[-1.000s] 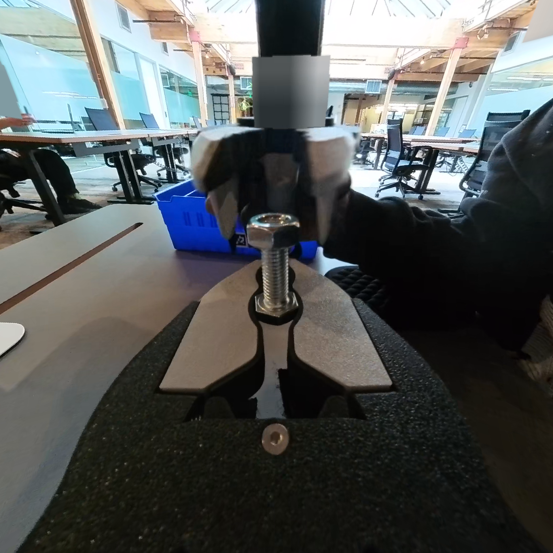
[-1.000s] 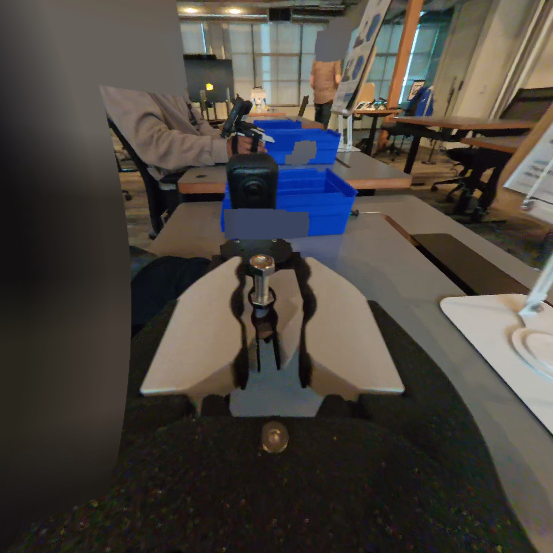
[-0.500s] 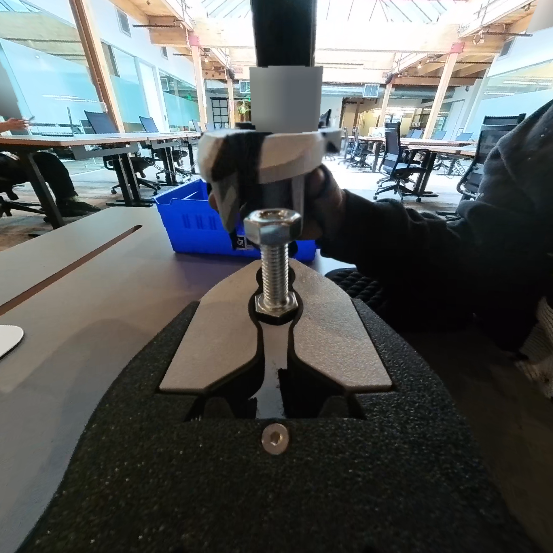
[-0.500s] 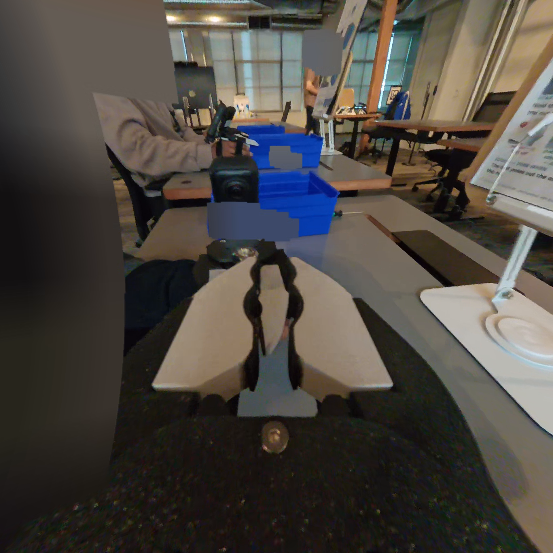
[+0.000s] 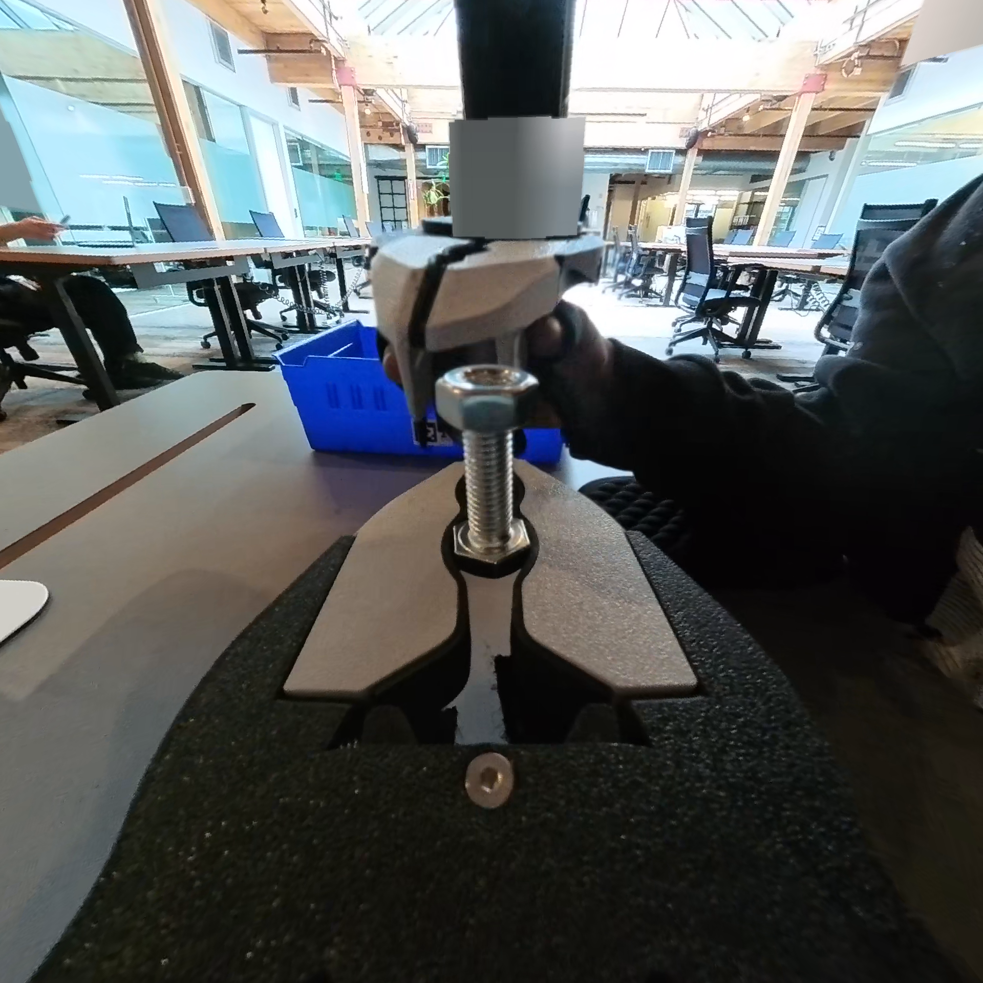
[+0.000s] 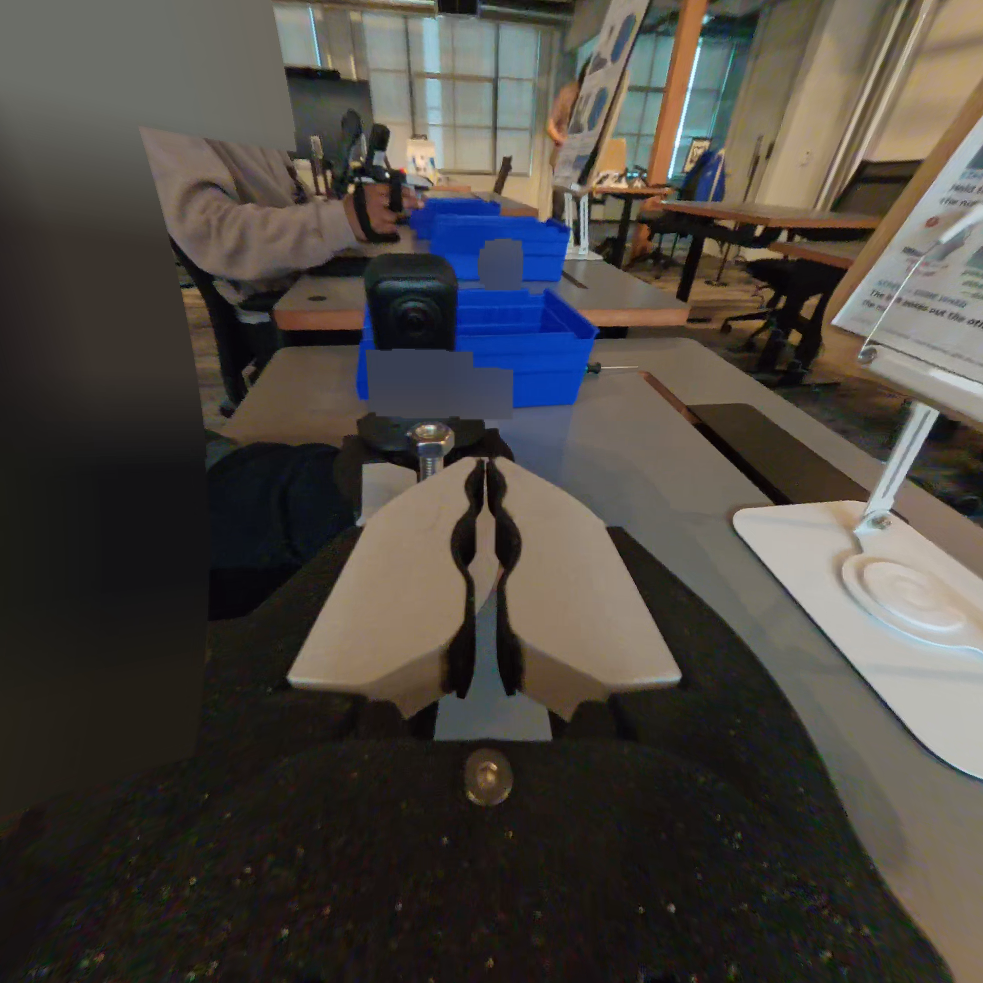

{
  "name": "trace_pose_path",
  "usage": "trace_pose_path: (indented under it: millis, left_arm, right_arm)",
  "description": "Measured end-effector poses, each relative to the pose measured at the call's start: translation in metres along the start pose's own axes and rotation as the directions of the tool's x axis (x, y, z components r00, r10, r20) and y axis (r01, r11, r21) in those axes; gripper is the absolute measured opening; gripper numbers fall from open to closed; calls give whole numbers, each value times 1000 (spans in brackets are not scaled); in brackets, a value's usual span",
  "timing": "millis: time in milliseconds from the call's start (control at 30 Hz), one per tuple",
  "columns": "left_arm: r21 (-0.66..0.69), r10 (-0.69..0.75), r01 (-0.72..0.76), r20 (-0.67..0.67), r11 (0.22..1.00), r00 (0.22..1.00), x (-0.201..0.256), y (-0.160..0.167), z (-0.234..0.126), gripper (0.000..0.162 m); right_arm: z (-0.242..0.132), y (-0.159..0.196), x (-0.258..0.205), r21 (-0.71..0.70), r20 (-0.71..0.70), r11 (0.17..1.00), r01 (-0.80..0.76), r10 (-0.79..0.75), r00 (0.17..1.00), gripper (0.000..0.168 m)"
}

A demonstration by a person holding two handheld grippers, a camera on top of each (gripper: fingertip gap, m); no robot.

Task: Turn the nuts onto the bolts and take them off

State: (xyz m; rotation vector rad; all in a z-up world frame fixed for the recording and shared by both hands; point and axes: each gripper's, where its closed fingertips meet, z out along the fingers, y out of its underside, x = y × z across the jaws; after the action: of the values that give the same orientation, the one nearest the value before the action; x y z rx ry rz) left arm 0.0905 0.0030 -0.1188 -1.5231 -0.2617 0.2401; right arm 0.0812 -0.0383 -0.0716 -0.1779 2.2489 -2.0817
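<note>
A silver bolt (image 5: pixel 488 484) stands upright, its hex head (image 5: pixel 490 543) clamped in the notch of my left gripper (image 5: pixel 489 524), which is shut on it. A hex nut (image 5: pixel 486 404) sits at the top of the thread. My right gripper (image 5: pixel 417 383) hangs tilted just above and behind the nut, not touching it. In the right wrist view my right gripper (image 6: pixel 486 468) is shut and empty. There the nut (image 6: pixel 431 439) shows just beyond and left of the fingertips, in front of the left gripper's black camera (image 6: pixel 410 311).
A blue bin (image 5: pixel 346 404) stands on the grey table (image 5: pixel 159 505) behind the bolt and also shows in the right wrist view (image 6: pixel 537 367). A white stand base (image 6: pixel 830 585) sits at the right. A dark sleeve (image 5: pixel 744 478) reaches in from the right. Some 6 cm of space lies between my two pairs of fingers.
My right gripper was open around the nut a second ago; it has closed, lifted off the bolt and tilted. My left gripper has stayed still with the bolt.
</note>
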Motion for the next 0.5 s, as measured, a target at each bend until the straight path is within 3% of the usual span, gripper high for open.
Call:
trace_pose_path:
  millis: [67, 267, 433, 500]
  left_arm:
    - [-4, -5, 5, -1, 1000, 1000, 0, 1, 0, 12]
    - [-13, -4, 3, -9, 1000, 1000, 2, 3, 2, 11]
    - [-10, -4, 4, -10, 1000, 1000, 2, 2, 2, 13]
    - [0, -6, 6, -10, 1000, 1000, 1, 1, 1, 12]
  right_arm:
    - [-6, -5, -1, 33, 13, 999, -17, 17, 1000, 2]
    - [21, 1, -18, -8, 81, 1000, -27, 27, 996, 39]
    - [19, 7, -15, -40, 66, 999, -2, 5, 998, 28]
    - [7, 6, -4, -30, 27, 999, -14, 15, 1000, 5]
